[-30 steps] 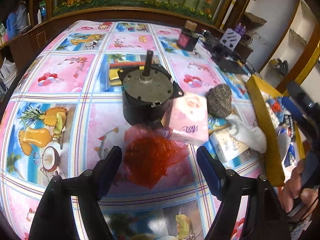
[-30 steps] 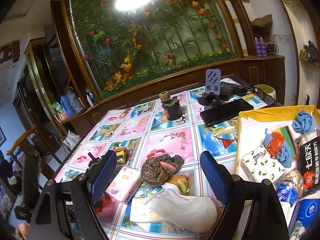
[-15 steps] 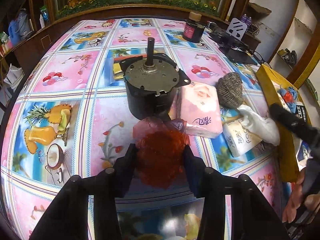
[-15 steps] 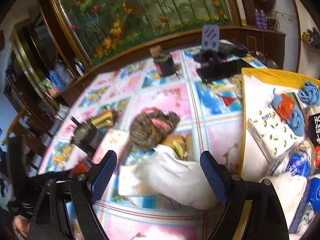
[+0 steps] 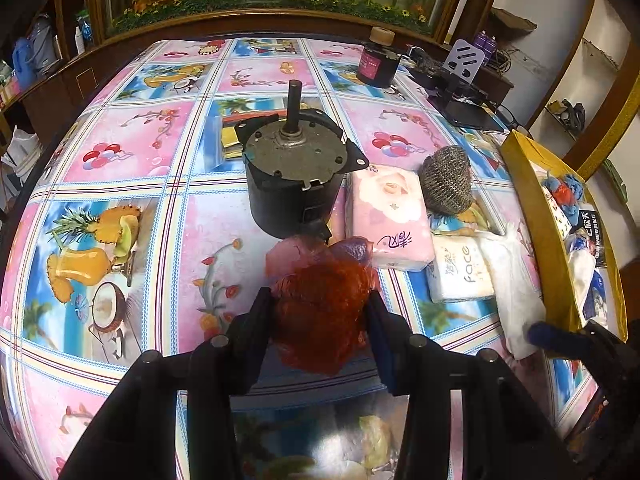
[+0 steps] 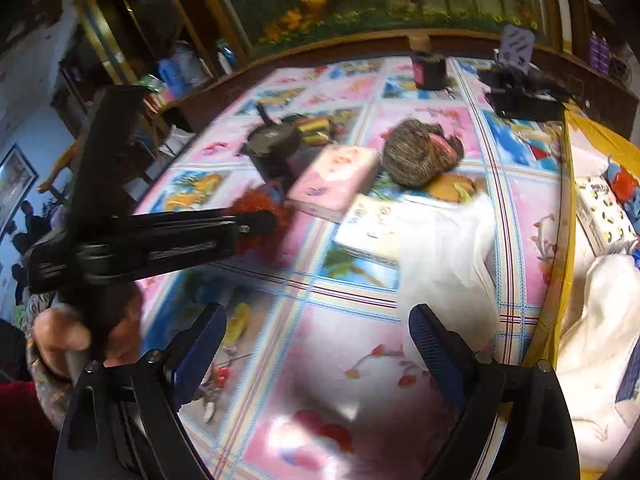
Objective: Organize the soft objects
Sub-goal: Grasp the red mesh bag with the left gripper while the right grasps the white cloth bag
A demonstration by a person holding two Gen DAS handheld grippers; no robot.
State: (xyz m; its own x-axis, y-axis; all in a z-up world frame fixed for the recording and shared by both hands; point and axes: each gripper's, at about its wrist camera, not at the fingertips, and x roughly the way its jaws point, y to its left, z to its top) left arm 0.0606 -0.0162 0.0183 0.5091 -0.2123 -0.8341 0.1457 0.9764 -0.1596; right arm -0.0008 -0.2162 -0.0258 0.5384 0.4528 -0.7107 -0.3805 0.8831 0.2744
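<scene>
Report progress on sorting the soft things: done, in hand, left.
Done: several soft items already lie in the yellow box. In hand: the left gripper has closed on the red mesh bundle, which sits on the table. The right gripper is open and empty, its jaws just widened. Left: pink tissue pack, white tissue pack, knitted hat, white cloth.

On the surface (image 5: pixel 132 152), a geared motor (image 5: pixel 294 176) stands at centre, with a mesh pouf (image 5: pixel 322 312) lying just in front of it between the left gripper's (image 5: pixel 320 320) fingers. A tissue pack (image 5: pixel 388 216) lies touching the motor's right side, a knitted hat (image 5: pixel 448 180) beyond that. A second tissue pack (image 5: pixel 460 276) and a crumpled bag (image 5: pixel 516 288) lie nearer, beside an open box (image 5: pixel 536 232) at the right edge. A jar (image 5: pixel 378 62) stands far behind.
</scene>
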